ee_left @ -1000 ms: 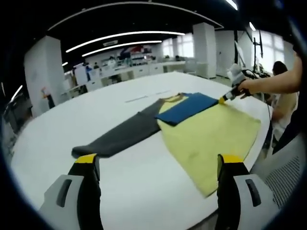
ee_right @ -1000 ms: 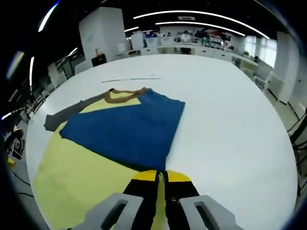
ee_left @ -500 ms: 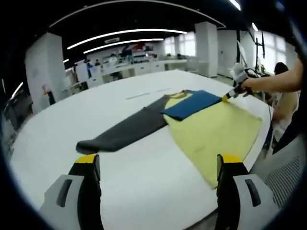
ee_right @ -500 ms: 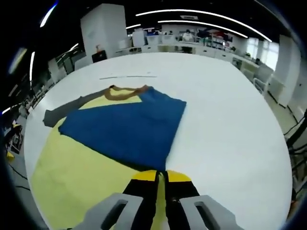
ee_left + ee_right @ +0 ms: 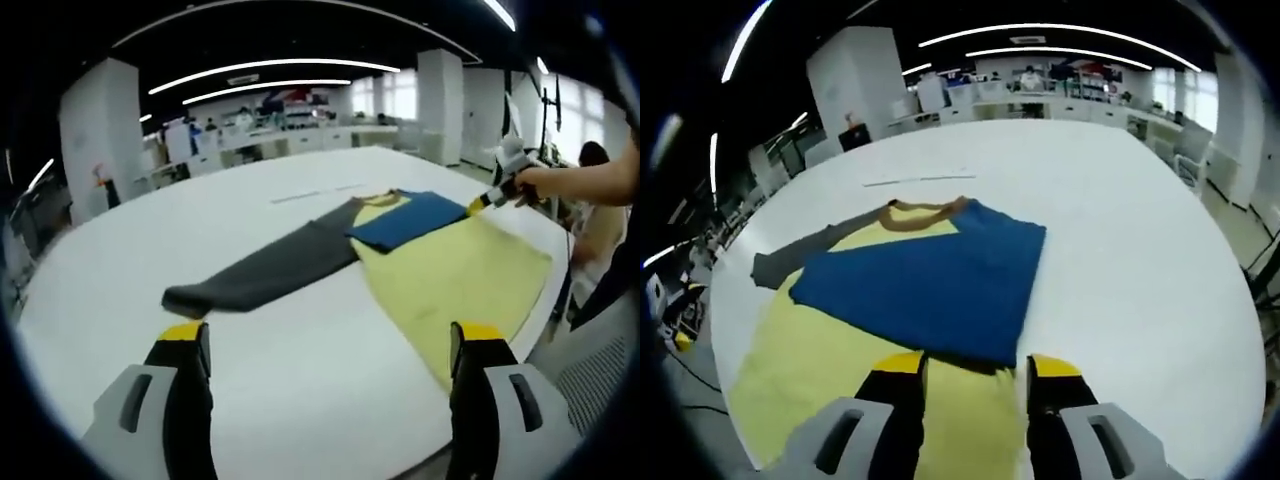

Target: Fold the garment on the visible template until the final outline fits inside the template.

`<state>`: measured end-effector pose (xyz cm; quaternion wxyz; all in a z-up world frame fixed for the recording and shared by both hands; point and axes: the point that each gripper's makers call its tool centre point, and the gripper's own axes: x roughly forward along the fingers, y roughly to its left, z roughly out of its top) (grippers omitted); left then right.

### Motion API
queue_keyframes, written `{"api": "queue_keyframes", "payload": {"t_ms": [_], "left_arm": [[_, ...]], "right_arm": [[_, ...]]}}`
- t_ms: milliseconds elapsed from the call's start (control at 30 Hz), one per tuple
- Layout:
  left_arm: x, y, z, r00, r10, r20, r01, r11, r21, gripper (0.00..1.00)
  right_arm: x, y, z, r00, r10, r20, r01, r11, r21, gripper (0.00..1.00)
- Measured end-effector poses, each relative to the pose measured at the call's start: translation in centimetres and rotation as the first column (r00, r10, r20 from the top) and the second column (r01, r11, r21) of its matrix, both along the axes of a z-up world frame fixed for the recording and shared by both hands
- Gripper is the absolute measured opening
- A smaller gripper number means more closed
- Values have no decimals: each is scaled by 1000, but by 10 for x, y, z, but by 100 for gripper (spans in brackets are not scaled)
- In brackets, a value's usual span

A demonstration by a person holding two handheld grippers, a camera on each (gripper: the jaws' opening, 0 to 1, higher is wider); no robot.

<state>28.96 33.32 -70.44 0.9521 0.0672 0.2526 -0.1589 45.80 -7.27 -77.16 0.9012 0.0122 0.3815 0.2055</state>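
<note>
Right claw (image 5: pixel 975 372): jaws apart, yellow-tipped, nothing between them; hovers at the near edge of the folded blue sleeve (image 5: pixel 930 285). In the left gripper view the same claw (image 5: pixel 481 201) appears at the far right, held by a person's hand (image 5: pixel 535 183), at the corner of the blue sleeve (image 5: pixel 408 219).

Left claw (image 5: pixel 325 340): jaws wide apart, empty, raised above bare tabletop (image 5: pixel 300 360), well short of the garment.

Garment (image 5: pixel 830 350): long-sleeved shirt, yellow body, lying flat on the tabletop (image 5: pixel 1120 250). Blue sleeve folded across the upper part of the yellow body, lying flat on it. Brownish collar (image 5: pixel 923 213) at the far end, just beyond the blue sleeve. Grey sleeve (image 5: pixel 790 255) stretched out sideways from the shoulder, unfolded, resting on the tabletop. In the left gripper view the yellow body (image 5: pixel 455 280) lies to the right and the grey sleeve (image 5: pixel 265 275) runs out to the left toward the middle of the tabletop.

Tabletop: large, white. A thin line (image 5: pixel 915 180) is marked on it beyond the collar; what it belongs to cannot be told.

Surroundings: large hall with white pillars (image 5: pixel 85 130), desks at the far side, long ceiling light strips (image 5: pixel 1040 30).
</note>
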Motion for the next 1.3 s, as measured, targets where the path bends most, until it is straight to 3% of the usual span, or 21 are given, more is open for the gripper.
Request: {"api": "queue_keyframes", "payload": {"t_ms": [167, 533, 767, 933, 1067, 1167, 1300], "left_arm": [[4, 8, 1, 999, 33, 2, -33, 999, -31, 95], [17, 33, 1, 994, 105, 7, -104, 990, -96, 89], [37, 60, 1, 978, 207, 31, -202, 972, -123, 84], [50, 76, -1, 957, 290, 31, -278, 940, -199, 76], [57, 91, -7, 940, 341, 30, -329, 923, -199, 66], [65, 103, -9, 916, 399, 36, -378, 892, -247, 60], [73, 115, -22, 908, 419, 20, -407, 891, -201, 53]], "right_arm": [[-7, 20, 16, 997, 76, 32, -77, 996, 45, 66], [-39, 55, 54, 975, 194, 111, -208, 970, 129, 93], [-58, 61, 69, 952, 244, 186, -264, 960, 91, 98], [-75, 63, 77, 943, 248, 224, -274, 957, 94, 98], [-80, 60, 81, 939, 245, 244, -270, 960, 77, 97], [-85, 60, 84, 936, 238, 260, -267, 960, 82, 97], [-92, 62, 80, 939, 234, 254, -259, 963, 70, 97]]}}
